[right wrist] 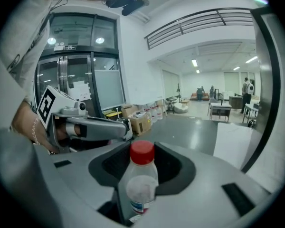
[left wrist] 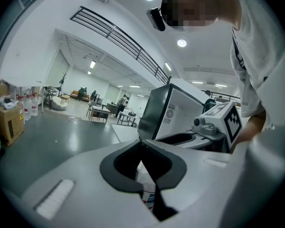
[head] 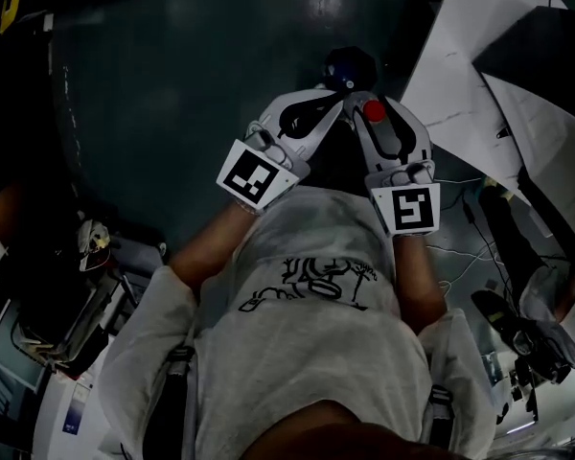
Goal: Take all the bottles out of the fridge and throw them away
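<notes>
Dark, glossy floor [head: 172,84] fills a large, brightly lit hall, and a white fridge [left wrist: 183,103] with a dark door is seen just beyond the left claw [left wrist: 145,167]. A clear red-capped bottle [right wrist: 141,186] is held upright in the right claw [right wrist: 142,160]. That claw's jaws are set wide and are closed on the bottle's body, with the red cap [right wrist: 142,152] standing above them. A second bottle [left wrist: 149,197] is gripped in the left claw; only a narrow strip of it, with a red and blue label, is shown in the gap between the nearly closed jaws. Both claws are held side by side in front of the person's white shirt [head: 307,333], with the tips close together and tilted slightly downward. Cardboard boxes [right wrist: 138,122] and tables [left wrist: 100,112] are seen well beyond the claws.
</notes>
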Tool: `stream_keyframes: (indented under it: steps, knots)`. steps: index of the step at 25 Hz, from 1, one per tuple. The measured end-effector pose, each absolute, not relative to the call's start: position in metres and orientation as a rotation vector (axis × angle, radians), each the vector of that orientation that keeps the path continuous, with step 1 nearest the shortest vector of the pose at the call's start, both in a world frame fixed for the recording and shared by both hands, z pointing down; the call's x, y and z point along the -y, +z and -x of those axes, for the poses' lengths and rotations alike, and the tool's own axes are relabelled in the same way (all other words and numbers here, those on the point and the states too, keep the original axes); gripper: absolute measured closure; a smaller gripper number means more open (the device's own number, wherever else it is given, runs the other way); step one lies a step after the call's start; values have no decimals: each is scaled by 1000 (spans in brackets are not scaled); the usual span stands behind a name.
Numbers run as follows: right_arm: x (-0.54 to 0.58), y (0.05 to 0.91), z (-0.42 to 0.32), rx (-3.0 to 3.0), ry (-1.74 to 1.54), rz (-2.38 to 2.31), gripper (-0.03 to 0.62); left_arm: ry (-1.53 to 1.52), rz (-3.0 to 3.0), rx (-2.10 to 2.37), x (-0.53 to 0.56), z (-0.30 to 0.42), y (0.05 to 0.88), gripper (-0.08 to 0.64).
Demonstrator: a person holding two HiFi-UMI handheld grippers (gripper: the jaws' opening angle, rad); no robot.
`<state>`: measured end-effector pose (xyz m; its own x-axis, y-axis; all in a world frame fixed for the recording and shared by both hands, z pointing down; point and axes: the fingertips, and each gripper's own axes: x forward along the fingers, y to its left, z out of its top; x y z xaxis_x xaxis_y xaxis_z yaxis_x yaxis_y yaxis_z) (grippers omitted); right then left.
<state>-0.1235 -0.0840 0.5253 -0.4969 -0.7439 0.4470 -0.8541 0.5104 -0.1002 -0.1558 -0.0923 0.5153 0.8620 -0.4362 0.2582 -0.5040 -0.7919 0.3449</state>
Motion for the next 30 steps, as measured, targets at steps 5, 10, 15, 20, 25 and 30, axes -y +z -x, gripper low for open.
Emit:
stream_keyframes:
  steps: [5, 10, 15, 20, 25, 30]
  knots:
    - [77, 562, 127, 2390, 445, -1328, 436, 269, -2608, 702, 89, 162, 549, 554]
    - [74, 592, 137, 2374, 452, -1320, 435, 292, -2596, 712, 94, 173, 576, 554]
    - [73, 615, 146, 2380, 425, -1332, 436, 320, -2586, 697, 87, 175, 605, 554]
    - [71, 647, 151, 2375, 433, -1338, 436, 332, -2576, 684, 80, 172, 634, 554]
    - [67, 687, 155, 2335, 427, -1308, 435, 351, -2553, 687, 75, 169, 664, 554]
    - [72, 714, 156, 2329, 387, -1331, 436, 373, -2538, 699, 75, 172, 694, 554]
